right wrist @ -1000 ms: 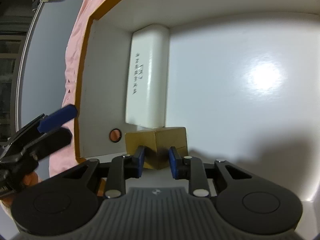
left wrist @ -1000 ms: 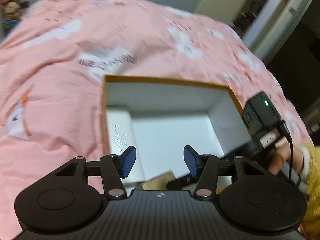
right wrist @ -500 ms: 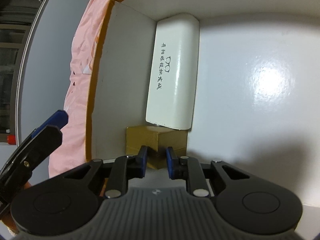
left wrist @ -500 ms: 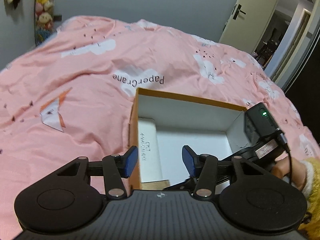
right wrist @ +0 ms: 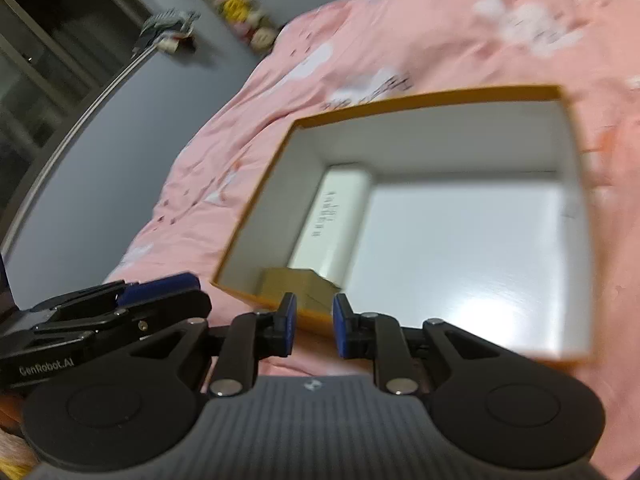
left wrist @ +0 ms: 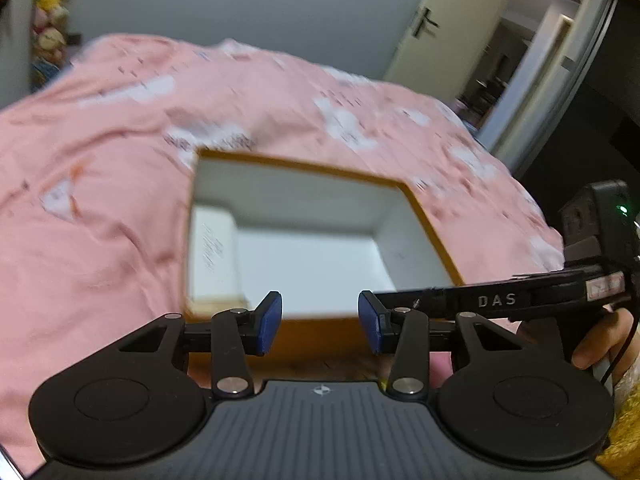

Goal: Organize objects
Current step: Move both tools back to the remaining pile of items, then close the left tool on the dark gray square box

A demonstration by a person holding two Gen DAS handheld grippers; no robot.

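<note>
An open orange-rimmed box with a white inside lies on the pink bedspread; it also shows in the right wrist view. In it a white case lies along the left wall, with a small gold box at its near end. The white case shows in the left wrist view too. My left gripper is open and empty above the box's near edge. My right gripper is open with a narrow gap, empty, just outside the box's near rim.
The bedspread surrounds the box. Stuffed toys sit by the grey wall. An open doorway lies beyond the bed at the right. The right gripper's body and the hand holding it reach in at the left view's right edge.
My right gripper has let go of the gold box and pulled back out of the orange box. The left gripper has shifted back; both views are blurred by motion.
</note>
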